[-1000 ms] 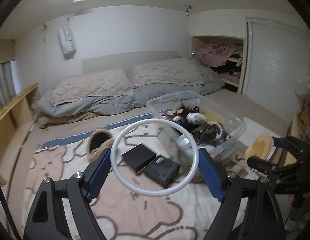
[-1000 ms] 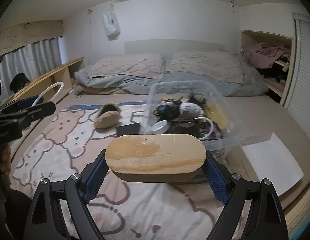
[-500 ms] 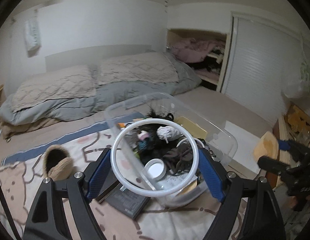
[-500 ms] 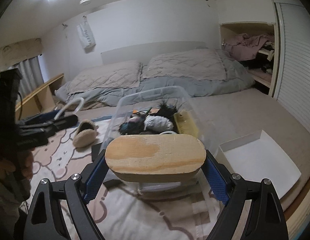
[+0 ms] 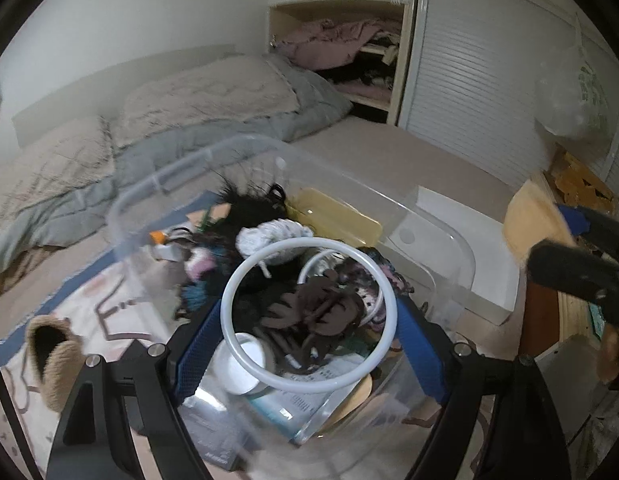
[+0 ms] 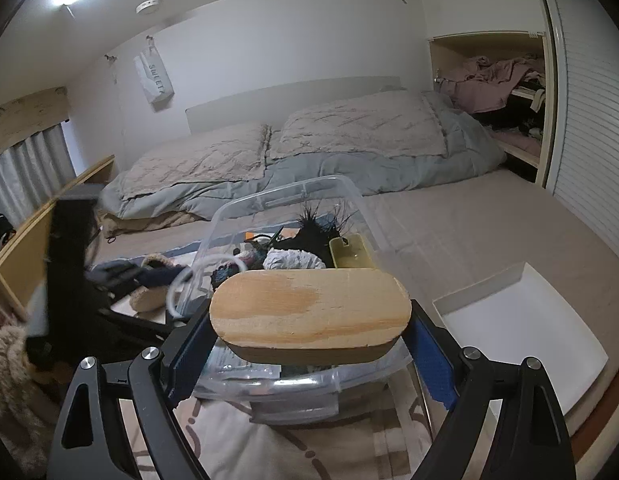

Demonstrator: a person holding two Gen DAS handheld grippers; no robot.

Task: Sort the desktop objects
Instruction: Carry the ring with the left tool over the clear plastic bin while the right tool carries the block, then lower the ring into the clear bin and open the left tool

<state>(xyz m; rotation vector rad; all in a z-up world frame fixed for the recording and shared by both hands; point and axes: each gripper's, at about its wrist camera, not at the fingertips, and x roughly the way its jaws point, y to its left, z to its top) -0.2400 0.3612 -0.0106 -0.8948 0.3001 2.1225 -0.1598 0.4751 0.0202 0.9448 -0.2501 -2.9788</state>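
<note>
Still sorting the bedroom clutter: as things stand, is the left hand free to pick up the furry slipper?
Probably not yet: the left gripper is shut on the white ring above the clear bin; the slipper lies unobstructed beside it.

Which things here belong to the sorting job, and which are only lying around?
Job:
- white ring, clamped in left gripper
- wooden oval board, clamped in right gripper
- clear plastic bin, already holding clutter

Lying about:
- fluffy slipper
- white lid
- pillows
</note>
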